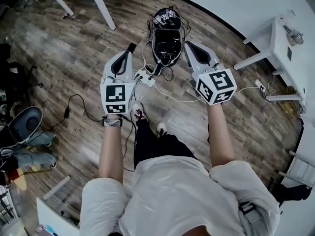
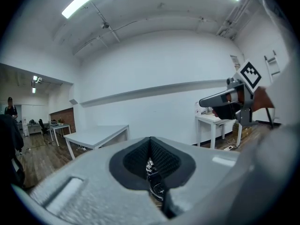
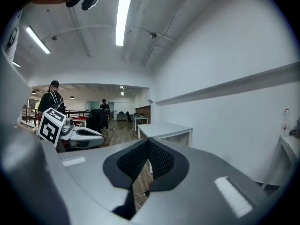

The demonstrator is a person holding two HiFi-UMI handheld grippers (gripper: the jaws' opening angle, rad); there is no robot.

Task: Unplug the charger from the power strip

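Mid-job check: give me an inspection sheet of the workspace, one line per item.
Surface: wood floor, seen from standing height.
Job's things: white power strip on the floor ahead of the feet, with plugs in it; which one is the charger cannot be told.
Clutter: black device beyond the strip; shoes at the left.
Grippers: left gripper and right gripper are both shut and empty, held well above the strip.
Cables: white cable runs from the strip toward the right; black cable lies at the left; a tangle surrounds the device.
Surroundings: white tables, white wall, people far off.
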